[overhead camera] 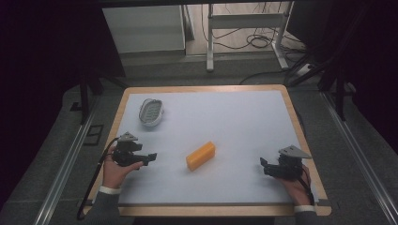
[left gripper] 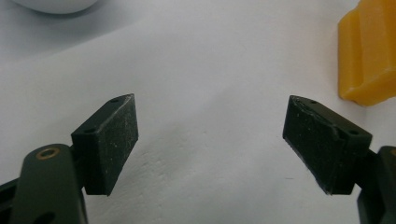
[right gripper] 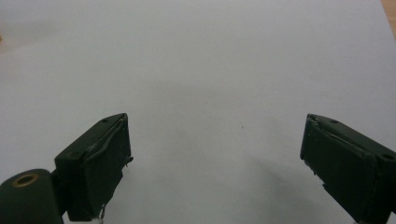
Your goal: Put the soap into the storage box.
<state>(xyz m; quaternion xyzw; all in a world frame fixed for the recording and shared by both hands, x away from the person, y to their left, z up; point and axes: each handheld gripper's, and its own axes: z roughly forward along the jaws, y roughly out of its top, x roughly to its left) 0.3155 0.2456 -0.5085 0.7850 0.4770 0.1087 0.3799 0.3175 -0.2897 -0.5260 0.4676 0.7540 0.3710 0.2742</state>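
Yellow block lies mid-surface, between both grippers, untouched. Left gripper jaws apart, right gripper jaws apart, both empty. Likely grab: left is nearer, square jaws across block's narrow sides. Small white basket, maybe a strainer, far-left.

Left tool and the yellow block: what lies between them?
Nothing: bare white table top separates the left tool from the yellow block, as the high view shows.

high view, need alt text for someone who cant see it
A person's two hands each hold an open black gripper low over a white table, the left gripper and right gripper at opposite sides. A yellow block lies between them, and a small white basket sits farther back on the left.
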